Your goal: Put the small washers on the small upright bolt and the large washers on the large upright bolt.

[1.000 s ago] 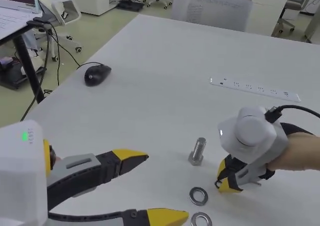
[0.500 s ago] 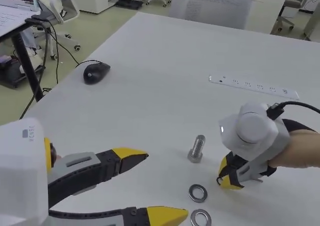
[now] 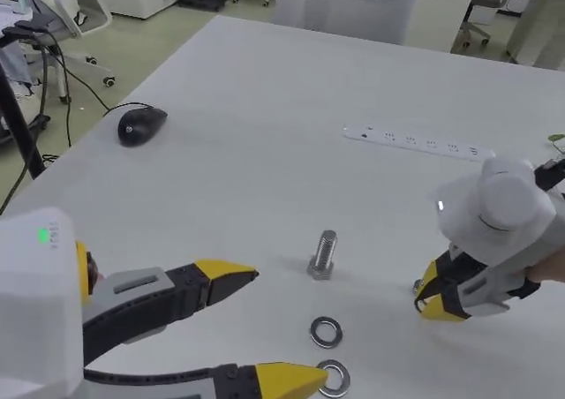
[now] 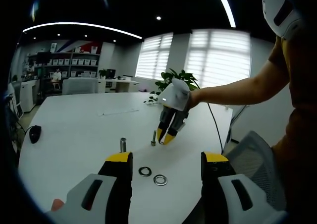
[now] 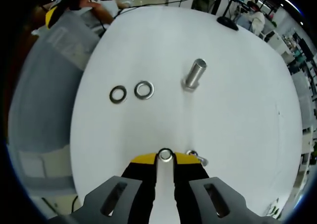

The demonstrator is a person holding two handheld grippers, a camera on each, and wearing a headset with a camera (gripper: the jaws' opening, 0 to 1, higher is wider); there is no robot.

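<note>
Right gripper (image 5: 166,160) clamps a small washer (image 5: 165,155) beside the small bolt (image 5: 196,158); left gripper (image 4: 167,159) gapes released.

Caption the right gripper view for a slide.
Right gripper holds a small washer; two large washers lie near the large bolt.

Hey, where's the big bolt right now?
In the head view the large bolt stands upright mid-table, just beyond two washers, with the right claw to its right.
</note>
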